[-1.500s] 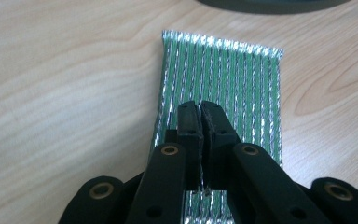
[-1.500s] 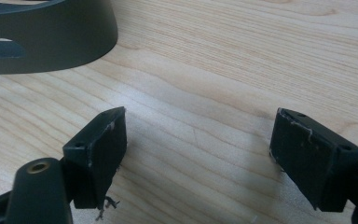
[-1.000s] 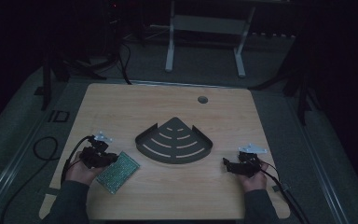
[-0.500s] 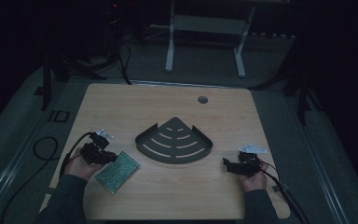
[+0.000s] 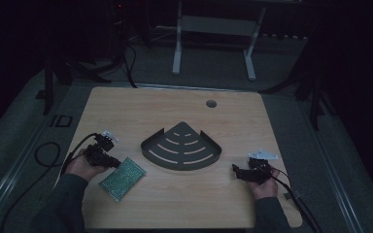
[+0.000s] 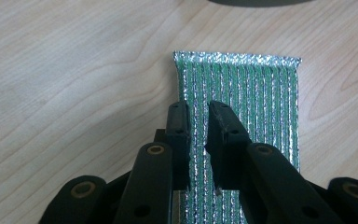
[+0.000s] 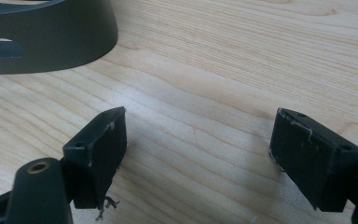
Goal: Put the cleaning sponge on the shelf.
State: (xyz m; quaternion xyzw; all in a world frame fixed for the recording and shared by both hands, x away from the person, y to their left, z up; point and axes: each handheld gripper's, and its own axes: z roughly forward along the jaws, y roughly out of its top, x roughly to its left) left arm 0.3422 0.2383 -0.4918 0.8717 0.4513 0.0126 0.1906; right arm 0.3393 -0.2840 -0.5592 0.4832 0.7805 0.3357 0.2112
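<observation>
Little has shifted since a second ago, except the left gripper (image 6: 198, 121): its jaws have just been easing apart and now stand narrowly parted above the green scouring pad (image 6: 242, 98), not pinching it. That pad lies flat on the table (image 5: 175, 204), long axis running straight ahead of the fingers. Well apart, the right gripper (image 7: 198, 154) rests wide open and empty beside the dark corner rack (image 5: 182, 150).

Green scouring pad lying flat on the table

The scouring pad (image 5: 122, 173) is resting flat near the table's front left, a rectangle of green ribbing glinting with silver threads (image 6: 242, 93), sitting askew to the table edge, its far end slightly frayed.
</observation>
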